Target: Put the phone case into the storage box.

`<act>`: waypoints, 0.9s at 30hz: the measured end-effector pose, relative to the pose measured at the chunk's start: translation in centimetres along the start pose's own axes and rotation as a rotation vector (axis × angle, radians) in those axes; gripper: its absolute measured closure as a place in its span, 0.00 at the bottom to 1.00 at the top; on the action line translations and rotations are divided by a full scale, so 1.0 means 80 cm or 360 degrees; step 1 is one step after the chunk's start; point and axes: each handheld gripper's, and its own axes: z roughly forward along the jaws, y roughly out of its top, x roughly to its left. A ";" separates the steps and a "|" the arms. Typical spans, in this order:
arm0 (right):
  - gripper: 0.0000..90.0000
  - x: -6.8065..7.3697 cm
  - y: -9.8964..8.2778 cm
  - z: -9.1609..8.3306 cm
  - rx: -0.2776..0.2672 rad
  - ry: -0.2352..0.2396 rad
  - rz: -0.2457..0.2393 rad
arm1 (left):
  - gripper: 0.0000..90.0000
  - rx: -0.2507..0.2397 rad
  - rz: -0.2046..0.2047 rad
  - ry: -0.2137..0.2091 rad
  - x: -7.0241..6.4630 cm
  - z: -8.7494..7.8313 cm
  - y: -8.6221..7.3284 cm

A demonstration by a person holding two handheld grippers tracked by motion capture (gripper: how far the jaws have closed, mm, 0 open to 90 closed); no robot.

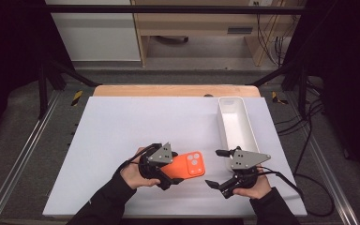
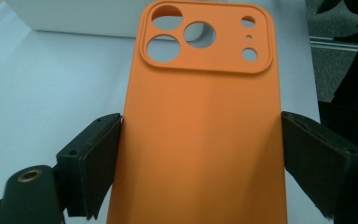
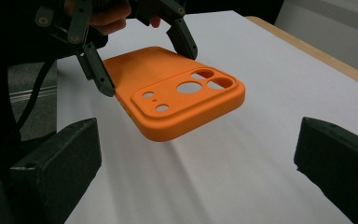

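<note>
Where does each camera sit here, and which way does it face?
High view: above the person's side, looking forward and down on the table; forearms, hands, left gripper, right gripper.
Left gripper view: rides the left gripper, looking along its fingers clamping the orange phone case.
Right gripper view: rides the right gripper, open fingers, facing the case.
All three share the case.

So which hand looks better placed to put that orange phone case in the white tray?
Probably the left: the left gripper already clamps the orange phone case. The right gripper is open, though nearer the white tray.
</note>
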 end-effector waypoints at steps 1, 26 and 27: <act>0.02 0.000 0.000 0.000 0.0001 -0.0003 -0.0002 | 0.17 0.0000 0.0004 -0.0001 0.000 0.000 0.000; 0.03 0.010 0.002 0.005 0.0053 0.0047 -0.0110 | 0.17 -0.0002 0.0072 -0.0081 -0.010 0.004 0.007; 0.03 0.010 0.002 0.005 0.0057 0.0053 -0.0111 | 0.17 -0.0002 0.0073 -0.0081 -0.011 0.004 0.007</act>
